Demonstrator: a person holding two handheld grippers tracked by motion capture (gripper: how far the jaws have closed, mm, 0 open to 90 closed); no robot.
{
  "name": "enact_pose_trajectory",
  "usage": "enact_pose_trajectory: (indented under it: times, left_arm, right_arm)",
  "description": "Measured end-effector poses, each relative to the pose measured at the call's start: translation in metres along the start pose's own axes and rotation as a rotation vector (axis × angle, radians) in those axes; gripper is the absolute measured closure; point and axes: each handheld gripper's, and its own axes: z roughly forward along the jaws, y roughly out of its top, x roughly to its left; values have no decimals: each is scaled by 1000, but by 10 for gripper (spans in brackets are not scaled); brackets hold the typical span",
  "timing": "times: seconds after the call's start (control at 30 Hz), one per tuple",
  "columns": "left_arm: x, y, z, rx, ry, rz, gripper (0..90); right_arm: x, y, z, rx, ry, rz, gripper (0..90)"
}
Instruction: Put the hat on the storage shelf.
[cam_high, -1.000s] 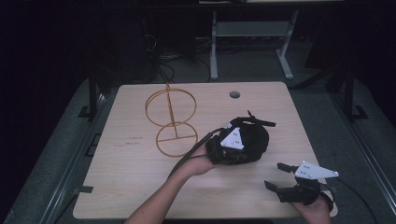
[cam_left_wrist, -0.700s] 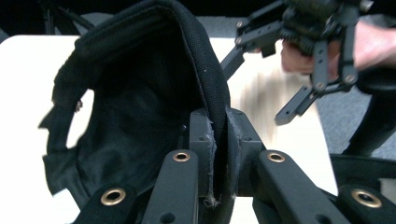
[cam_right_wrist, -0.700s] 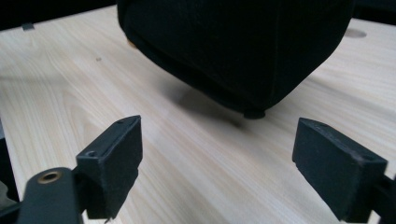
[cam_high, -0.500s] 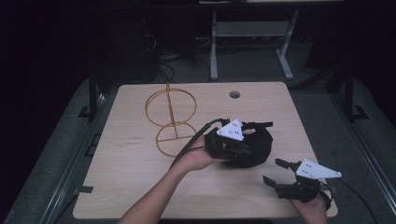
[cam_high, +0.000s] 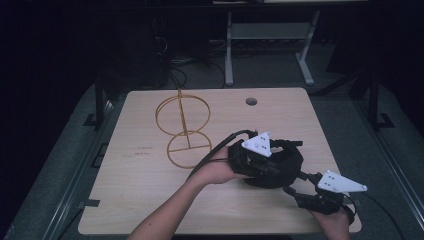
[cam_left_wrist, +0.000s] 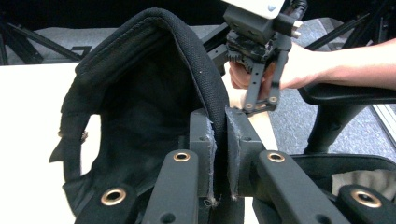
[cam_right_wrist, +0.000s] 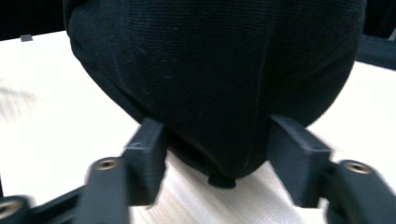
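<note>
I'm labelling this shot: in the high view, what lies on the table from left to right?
Gold wire stand → left gripper clamping the black cap → right gripper, jaws just closing around the cap's crown.

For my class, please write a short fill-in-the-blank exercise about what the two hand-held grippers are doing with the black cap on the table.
1. The left gripper is shut on the ____ of the black cap.
2. The jaws of the right gripper, which have just been closing, stand on either side of the cap's ____.
3. The gold wire stand rests on the ____.

Missing words: rim; crown; table
</note>
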Motion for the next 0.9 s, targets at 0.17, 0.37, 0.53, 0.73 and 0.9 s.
enact_pose_trajectory:
  times: [0.17, 0.37, 0.53, 0.73, 0.9]
  left_arm:
    - [-2, 4, -1, 2, -24, 11, 830]
    - [-1, 5, -4, 3, -20, 18, 830]
    - [-1, 3, -7, 4, 7, 9, 820]
    - [1, 1, -12, 18, 58, 2, 716]
    - [2, -1, -15, 44, 95, -13, 592]
  right_arm:
    - [0, 0, -3, -4, 16, -32, 632]
    - [1, 1, -5, -17, 41, -47, 816]
    - [2, 3, -5, -11, 53, -48, 852]
    - [5, 8, -5, -12, 69, -24, 868]
    - [5, 10, -5, -18, 65, -26, 871]
